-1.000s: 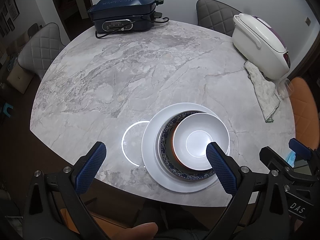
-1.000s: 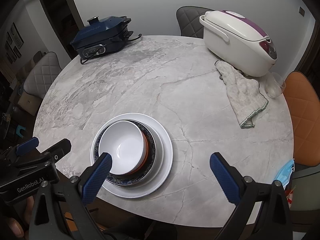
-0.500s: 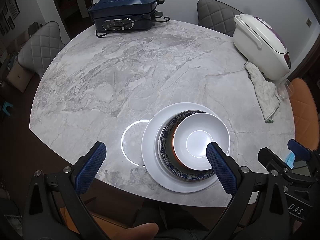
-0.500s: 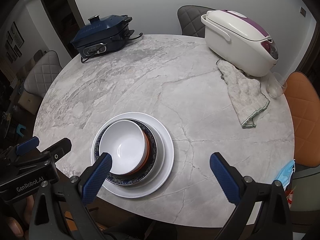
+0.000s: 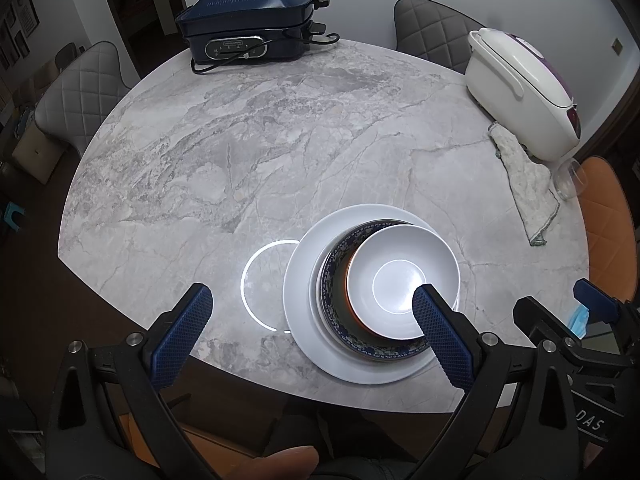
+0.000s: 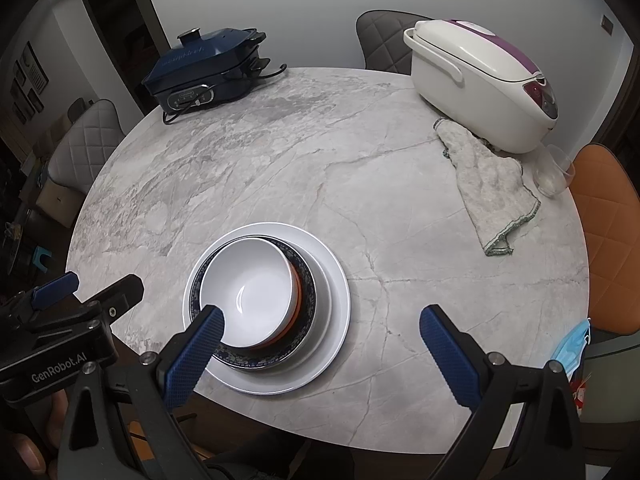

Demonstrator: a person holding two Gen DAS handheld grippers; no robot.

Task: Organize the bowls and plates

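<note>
While both claws are held wide apart w/ nothing pinched, left gripper (image 5: 310,316) & right gripper (image 6: 320,334) are seen above table (image 6: 360,160) edge; white bowl (image 6: 248,292) is nested in patterned bowl (image 6: 306,280) on white plate (image 6: 334,296).

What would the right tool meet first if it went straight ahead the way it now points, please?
Probably bare marble table, just right of the large white plate. The right tool is open and empty; depth is hard to judge.

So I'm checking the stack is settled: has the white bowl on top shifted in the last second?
No. In the right wrist view the white bowl sits in the same off-centre spot inside the blue patterned plate, on the large white plate, both grippers open and clear.
</note>
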